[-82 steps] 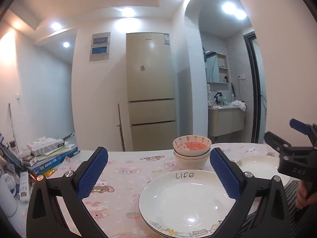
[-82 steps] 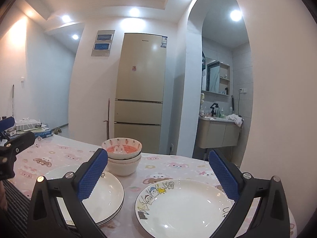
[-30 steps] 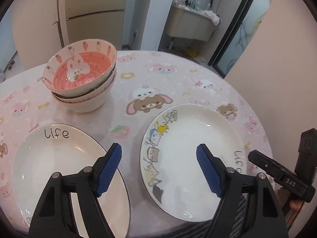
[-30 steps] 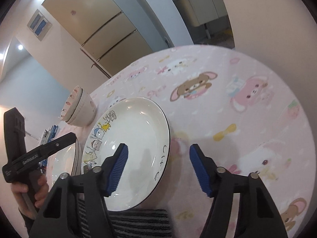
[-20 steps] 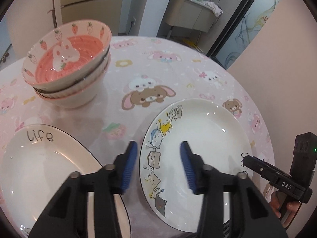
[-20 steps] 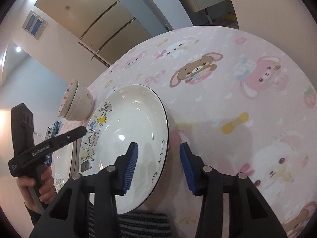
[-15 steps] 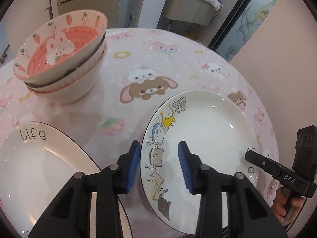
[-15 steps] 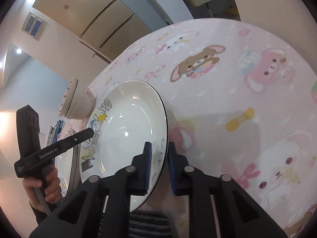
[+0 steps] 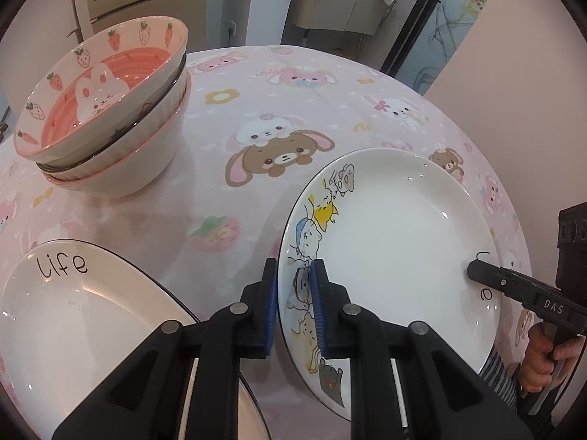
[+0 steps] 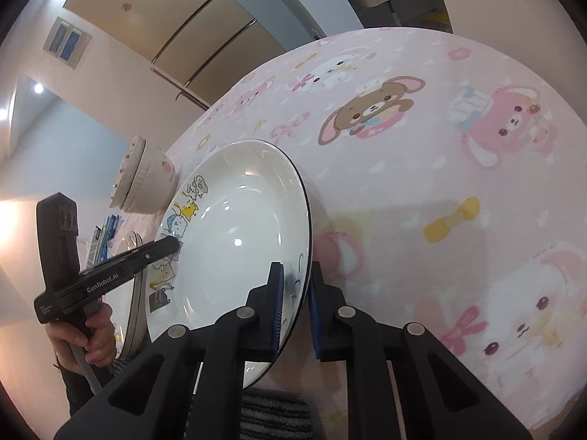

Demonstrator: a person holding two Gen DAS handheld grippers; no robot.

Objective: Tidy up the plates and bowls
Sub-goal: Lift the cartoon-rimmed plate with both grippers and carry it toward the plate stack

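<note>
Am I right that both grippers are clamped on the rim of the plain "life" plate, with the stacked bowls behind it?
Not quite. Both the left gripper and the right gripper clamp the cartoon-cat plate, as the left wrist view shows; the plain "life" plate lies untouched beside it. The stacked bowls do stand behind.

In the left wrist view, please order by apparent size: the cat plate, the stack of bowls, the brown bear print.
1. cat plate
2. stack of bowls
3. brown bear print
The plate is nearer the camera, so its lead is partly perspective.

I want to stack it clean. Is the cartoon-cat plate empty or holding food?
Empty. The cartoon-cat plate shows only bare glossy white inside, with its printed cats along the rim.
</note>
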